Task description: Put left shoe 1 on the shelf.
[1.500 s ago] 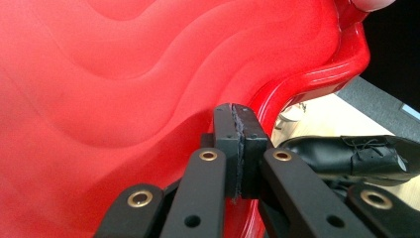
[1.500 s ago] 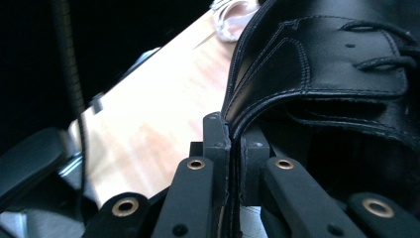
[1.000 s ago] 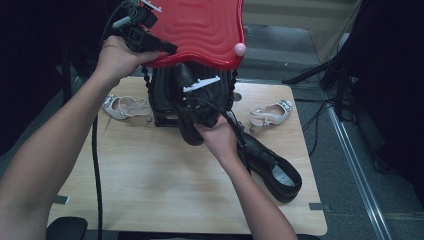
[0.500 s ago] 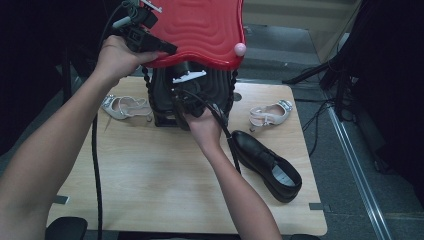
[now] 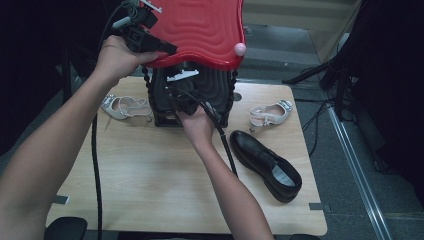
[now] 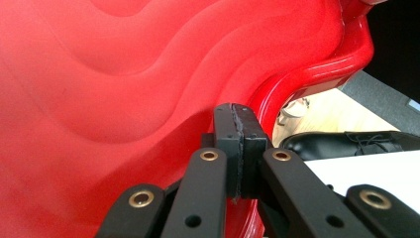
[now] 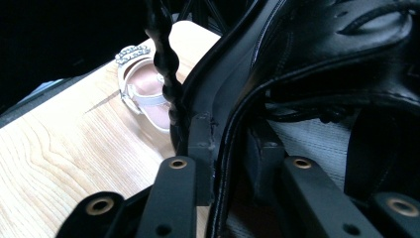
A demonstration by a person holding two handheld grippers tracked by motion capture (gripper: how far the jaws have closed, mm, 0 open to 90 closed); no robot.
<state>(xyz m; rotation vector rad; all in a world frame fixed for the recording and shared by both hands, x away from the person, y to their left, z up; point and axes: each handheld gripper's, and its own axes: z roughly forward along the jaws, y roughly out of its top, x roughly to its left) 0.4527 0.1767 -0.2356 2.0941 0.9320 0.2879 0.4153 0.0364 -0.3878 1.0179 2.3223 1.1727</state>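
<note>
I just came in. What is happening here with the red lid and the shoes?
The person's left claw is shut on the red lid at its edge, holding it up over a black case. The right claw reaches into the case, a black shoe rim between its jaws, which have just been opening. Another black shoe and two white sandals lie on the table.

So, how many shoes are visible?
4: a white sandal left of the black box, another right of it, a black shoe on the table's right, another between the just-opened jaws of the right tool. The box may hide more.
</note>
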